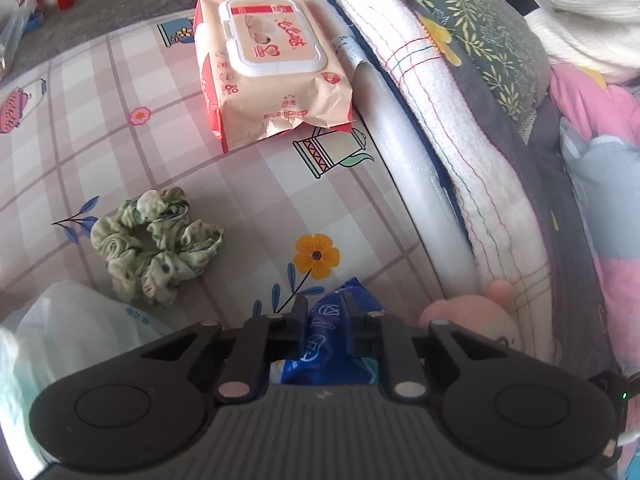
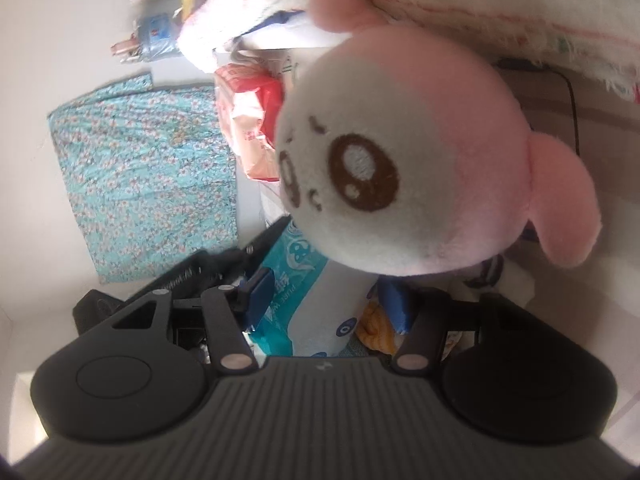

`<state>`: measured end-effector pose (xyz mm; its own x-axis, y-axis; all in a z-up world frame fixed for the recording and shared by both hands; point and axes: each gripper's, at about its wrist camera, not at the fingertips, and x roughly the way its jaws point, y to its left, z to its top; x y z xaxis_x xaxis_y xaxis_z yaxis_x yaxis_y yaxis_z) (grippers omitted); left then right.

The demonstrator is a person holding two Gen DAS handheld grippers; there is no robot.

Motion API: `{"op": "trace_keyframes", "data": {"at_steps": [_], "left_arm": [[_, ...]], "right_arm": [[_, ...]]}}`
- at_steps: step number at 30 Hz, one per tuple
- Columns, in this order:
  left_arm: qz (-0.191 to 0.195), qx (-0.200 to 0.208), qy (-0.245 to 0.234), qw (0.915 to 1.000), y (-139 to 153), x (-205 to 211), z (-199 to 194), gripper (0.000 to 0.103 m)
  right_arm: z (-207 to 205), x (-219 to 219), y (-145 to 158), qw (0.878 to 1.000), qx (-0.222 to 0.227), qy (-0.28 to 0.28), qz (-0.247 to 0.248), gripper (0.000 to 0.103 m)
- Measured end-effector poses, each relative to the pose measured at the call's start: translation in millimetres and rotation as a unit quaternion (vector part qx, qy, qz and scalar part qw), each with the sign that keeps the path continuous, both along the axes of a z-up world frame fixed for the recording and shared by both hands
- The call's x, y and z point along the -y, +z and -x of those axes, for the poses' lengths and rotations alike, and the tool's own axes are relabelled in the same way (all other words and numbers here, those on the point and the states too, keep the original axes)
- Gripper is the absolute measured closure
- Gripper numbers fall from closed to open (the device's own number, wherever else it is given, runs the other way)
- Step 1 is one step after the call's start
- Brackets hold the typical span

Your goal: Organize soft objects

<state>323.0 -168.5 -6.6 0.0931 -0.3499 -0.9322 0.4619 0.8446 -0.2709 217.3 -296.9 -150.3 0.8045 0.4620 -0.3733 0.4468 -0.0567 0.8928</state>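
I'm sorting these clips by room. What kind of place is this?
Probably a bedroom: a patterned bedsheet, a folded white blanket stacked beside it, and a pink plush toy.

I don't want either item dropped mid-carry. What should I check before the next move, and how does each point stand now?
1. Left gripper shut on the blue packet: ok, the fingers pinch it.
2. Right gripper holding the pink plush: cannot tell, the plush's head hides the contact.
3. Aqua wipes pack clear of the right fingers: not ok, it lies between them.
4. Green scrunchie untouched on the checked sheet: ok.
5. Peach wipes pack out of the way: ok, it lies further up the sheet.
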Motion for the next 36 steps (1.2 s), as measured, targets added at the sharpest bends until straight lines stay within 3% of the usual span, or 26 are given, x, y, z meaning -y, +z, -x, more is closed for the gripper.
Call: {"op": "trace_keyframes", "data": {"at_steps": [7, 13, 17, 20, 23, 29, 33, 35, 36], "left_arm": [[0.029, 0.028, 0.004, 0.9992, 35.2, -27.1, 32.4, 0.089], [0.061, 0.07, 0.017, 0.9955, 67.6, -68.9, 70.0, 0.089], [0.057, 0.071, 0.023, 0.9956, 54.3, -93.4, 94.5, 0.089], [0.07, 0.076, 0.037, 0.9939, 45.4, -109.7, 104.7, 0.087], [0.097, 0.061, 0.06, 0.9916, 44.6, -121.3, 104.3, 0.08], [0.08, 0.092, 0.051, 0.9913, 41.4, -115.4, 106.7, 0.062], [0.074, 0.111, 0.033, 0.9904, 42.7, -106.9, 111.1, 0.067], [0.074, 0.119, 0.017, 0.99, 45.9, -102.1, 114.7, 0.081], [0.072, 0.123, 0.01, 0.9897, 48.0, -99.7, 117.4, 0.084]], "right_arm": [[-3.3, -1.7, 15.0, 0.998, 0.041, 0.031, 0.041, 0.05], [-13.4, -3.0, 38.6, 0.986, 0.103, 0.1, 0.09, 0.051], [-30.0, -12.4, 43.6, 0.968, 0.108, 0.179, 0.142, 0.05], [-44.8, -16.5, 45.5, 0.957, 0.112, 0.207, 0.171, 0.05], [-49.5, -15.3, 45.4, 0.953, 0.116, 0.217, 0.177, 0.05], [-16.5, -12.9, 43.1, 0.952, 0.119, 0.225, 0.169, 0.05], [2.2, -4.3, 46.0, 0.955, 0.117, 0.223, 0.156, 0.05], [7.0, -3.7, 51.2, 0.954, 0.119, 0.224, 0.163, 0.051], [7.1, -4.9, 53.9, 0.952, 0.121, 0.225, 0.17, 0.051]]}}
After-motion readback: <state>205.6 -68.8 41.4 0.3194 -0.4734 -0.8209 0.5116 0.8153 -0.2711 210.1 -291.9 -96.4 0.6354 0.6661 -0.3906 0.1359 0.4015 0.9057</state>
